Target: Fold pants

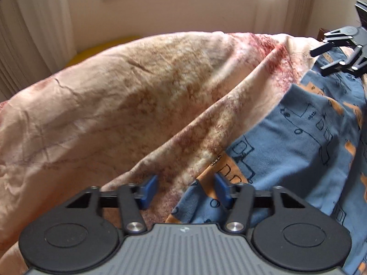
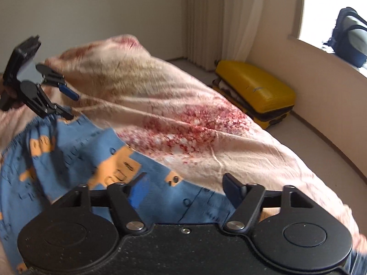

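Blue pants (image 1: 298, 142) with an orange and black print lie on a pink and red bedcover (image 1: 114, 105). My left gripper (image 1: 186, 189) is open, low over the pants' left edge where cloth meets bedcover. It also shows in the right wrist view (image 2: 73, 105), open over the waistband end. My right gripper (image 2: 184, 189) is open wide just above the pants (image 2: 80, 160). It also shows in the left wrist view (image 1: 318, 61), open at the pants' far end.
The bedcover (image 2: 206, 119) is rumpled and humped. A yellow suitcase (image 2: 254, 89) lies on the floor beside the bed, under a window sill holding a blue backpack (image 2: 351, 36). Curtains (image 1: 34, 45) hang by the walls.
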